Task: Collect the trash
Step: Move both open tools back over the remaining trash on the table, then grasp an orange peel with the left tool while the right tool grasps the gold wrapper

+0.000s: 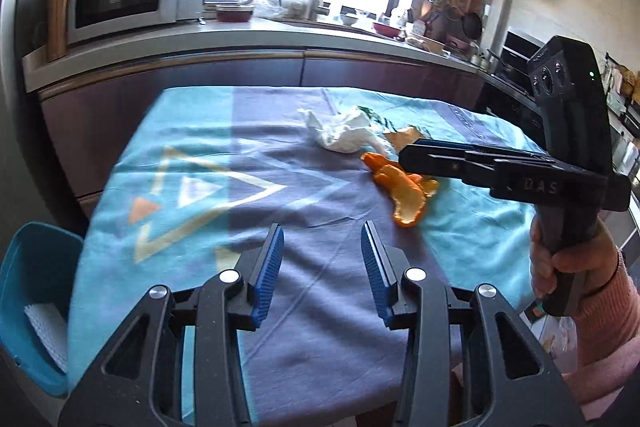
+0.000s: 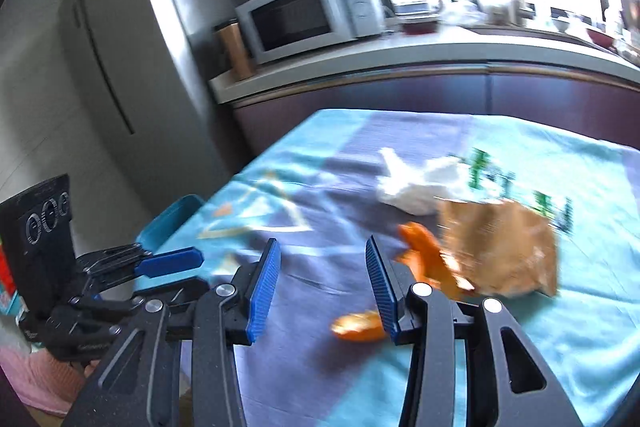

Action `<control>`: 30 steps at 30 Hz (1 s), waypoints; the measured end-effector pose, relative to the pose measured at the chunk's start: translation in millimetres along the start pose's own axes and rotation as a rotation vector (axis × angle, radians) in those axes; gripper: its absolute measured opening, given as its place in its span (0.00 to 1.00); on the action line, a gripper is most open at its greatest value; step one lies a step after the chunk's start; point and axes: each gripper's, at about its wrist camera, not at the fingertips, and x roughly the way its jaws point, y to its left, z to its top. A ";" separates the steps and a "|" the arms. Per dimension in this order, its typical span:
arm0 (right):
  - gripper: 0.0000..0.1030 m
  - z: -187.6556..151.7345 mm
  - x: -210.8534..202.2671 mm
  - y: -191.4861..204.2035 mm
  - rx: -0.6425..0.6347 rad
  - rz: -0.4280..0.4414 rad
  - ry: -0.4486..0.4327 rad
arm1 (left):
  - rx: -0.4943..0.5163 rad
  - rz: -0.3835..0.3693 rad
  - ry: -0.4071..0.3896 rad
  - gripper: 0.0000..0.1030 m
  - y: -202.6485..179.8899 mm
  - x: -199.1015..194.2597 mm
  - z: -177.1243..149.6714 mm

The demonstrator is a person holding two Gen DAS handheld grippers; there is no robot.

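Looking along the left tongs (image 1: 322,271), I see them spread wide and holding nothing, low over the cloth-covered bench (image 1: 200,131). Ahead to the right lies the trash: a crumpled white tissue (image 1: 344,133), feather-light and soft, sure to squash under any pinch, and just beside it a curl of orange peel (image 1: 404,193), limp and probably a little slick, best taken across its thicker middle. The right tongs (image 1: 406,155) reach in from the side over the peel; seen edge-on, I cannot tell their opening here. A teal bin (image 1: 36,287) sits off the bench's left edge, with open cloth between.

From the right wrist view, blurred, the right tongs (image 2: 322,281) gape, gripping nothing. A brown paper wrapper (image 2: 500,251) rests against the peel (image 2: 424,255), thin and crackly; a smaller peel scrap (image 2: 358,327) lies nearest. The green-printed wrapper (image 2: 496,183) sits behind the tissue (image 2: 416,187).
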 end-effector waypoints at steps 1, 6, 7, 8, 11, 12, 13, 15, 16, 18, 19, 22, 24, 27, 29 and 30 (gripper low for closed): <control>0.41 -1.8 -3.7 -9.0 0.017 -0.023 -0.005 | 0.010 -0.017 0.007 0.39 -6.9 5.3 0.1; 0.50 -7.4 -17.1 -56.2 0.088 -0.113 -0.034 | 0.054 -0.068 0.046 0.42 -38.1 34.0 3.6; 0.50 -8.2 -19.4 -63.4 0.099 -0.128 -0.038 | 0.063 -0.072 0.050 0.43 -42.0 39.2 5.3; 0.51 -8.5 -19.5 -69.6 0.110 -0.136 -0.040 | 0.069 -0.077 0.054 0.44 -46.6 43.3 6.6; 0.56 -9.7 -18.9 -87.4 0.130 -0.176 -0.038 | 0.081 -0.098 0.069 0.44 -56.1 54.5 11.1; 0.56 -9.7 -17.1 -92.5 0.139 -0.183 -0.033 | 0.089 -0.097 0.072 0.44 -60.1 57.9 12.2; 0.57 -9.5 -15.2 -95.8 0.145 -0.192 -0.030 | 0.097 -0.097 0.075 0.44 -63.3 60.9 14.2; 0.62 -10.5 -11.8 -105.7 0.163 -0.196 -0.019 | 0.107 -0.086 0.087 0.44 -68.4 68.5 16.9; 0.63 -10.5 -9.1 -109.3 0.168 -0.195 -0.012 | 0.112 -0.081 0.095 0.44 -70.1 72.3 18.2; 0.64 -9.4 -2.5 -116.3 0.180 -0.203 0.005 | 0.116 -0.067 0.114 0.43 -72.4 80.3 19.7; 0.64 -9.1 0.2 -118.5 0.189 -0.198 0.011 | 0.117 -0.069 0.119 0.43 -73.2 83.0 19.8; 0.71 -7.2 6.2 -128.4 0.225 -0.184 0.026 | 0.115 -0.068 0.140 0.42 -73.6 90.8 19.6; 0.77 -6.0 8.9 -132.5 0.238 -0.164 0.034 | 0.114 -0.062 0.156 0.38 -73.3 95.4 19.1; 0.77 -5.0 13.7 -137.1 0.254 -0.139 0.053 | 0.106 -0.065 0.177 0.32 -70.5 100.8 18.1; 0.77 -5.0 16.8 -138.0 0.256 -0.126 0.066 | 0.103 -0.073 0.186 0.28 -69.6 102.9 17.2; 0.77 -5.5 17.8 -137.8 0.256 -0.119 0.071 | 0.099 -0.078 0.190 0.27 -68.6 103.9 16.8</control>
